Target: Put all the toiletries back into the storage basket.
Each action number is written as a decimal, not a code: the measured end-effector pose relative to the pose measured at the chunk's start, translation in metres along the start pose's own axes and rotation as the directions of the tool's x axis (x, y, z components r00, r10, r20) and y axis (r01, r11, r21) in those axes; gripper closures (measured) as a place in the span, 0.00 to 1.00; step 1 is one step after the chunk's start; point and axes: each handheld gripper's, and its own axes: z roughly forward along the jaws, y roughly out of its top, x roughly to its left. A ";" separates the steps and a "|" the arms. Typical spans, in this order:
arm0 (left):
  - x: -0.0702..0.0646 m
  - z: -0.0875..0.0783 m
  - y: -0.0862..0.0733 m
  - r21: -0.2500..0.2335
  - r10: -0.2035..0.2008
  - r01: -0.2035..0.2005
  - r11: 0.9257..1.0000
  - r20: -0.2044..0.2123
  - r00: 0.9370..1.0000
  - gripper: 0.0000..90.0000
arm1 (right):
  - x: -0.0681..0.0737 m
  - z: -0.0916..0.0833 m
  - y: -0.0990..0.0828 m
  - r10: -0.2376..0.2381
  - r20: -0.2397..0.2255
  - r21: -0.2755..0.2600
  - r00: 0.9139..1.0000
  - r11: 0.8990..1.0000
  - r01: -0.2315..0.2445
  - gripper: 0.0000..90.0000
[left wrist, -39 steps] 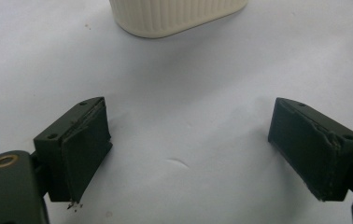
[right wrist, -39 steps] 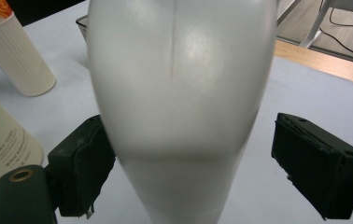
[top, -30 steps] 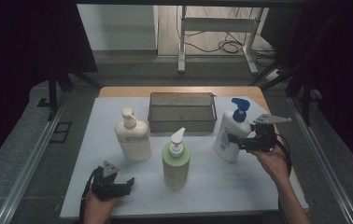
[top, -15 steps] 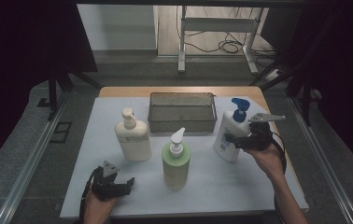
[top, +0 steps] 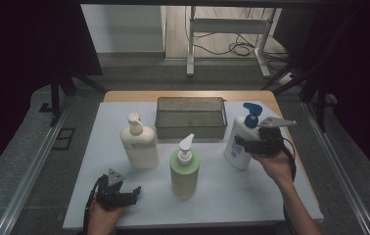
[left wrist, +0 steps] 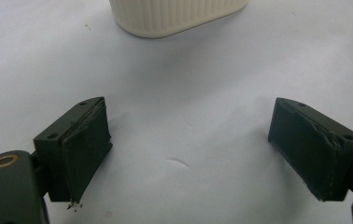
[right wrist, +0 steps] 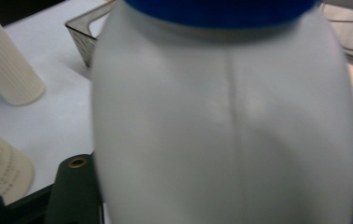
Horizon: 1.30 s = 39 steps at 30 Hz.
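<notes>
- Surface (top: pixel 251 196): white sheet over a wooden top, carrying three pump bottles and a basket.
- Wire basket (top: pixel 191 128): dark mesh, standing at the far middle of the surface.
- White bottle with blue pump (top: pixel 238 143): upright at the right, just beside the basket's right end; in the right gripper view looms close and blurred between the jaws (right wrist: pixel 226 126).
- Cream bottle (top: pixel 138 144): upright at the left, near the basket's left end; ribbed base seen at the top of the left gripper view (left wrist: pixel 174 16).
- Green bottle (top: pixel 185 169): upright at the front middle, apart from the others.
- Right tongs (top: pixel 244 144): at the white bottle's side, jaws just closing around its body; cannot tell whether the pads press on it yet.
- Left tongs (left wrist: pixel 202 154): low at the front left (top: pixel 124 192), spread wide over bare surface, nothing between.
</notes>
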 end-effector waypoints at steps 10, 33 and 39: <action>0.000 0.000 0.000 0.000 0.000 0.000 1.000 0.000 1.000 0.14 | 0.003 -0.005 0.013 0.002 0.002 -0.025 1.000 1.000 -0.002 0.42; 0.000 0.000 0.000 0.000 0.000 0.000 1.000 0.000 1.000 0.14 | 0.020 -0.009 0.055 -0.048 -0.051 -0.036 0.998 0.998 0.046 0.42; 0.000 0.000 0.000 0.000 -0.001 0.001 1.000 0.001 1.000 0.14 | 0.024 -0.007 0.066 -0.061 -0.065 -0.038 0.996 0.998 0.059 0.42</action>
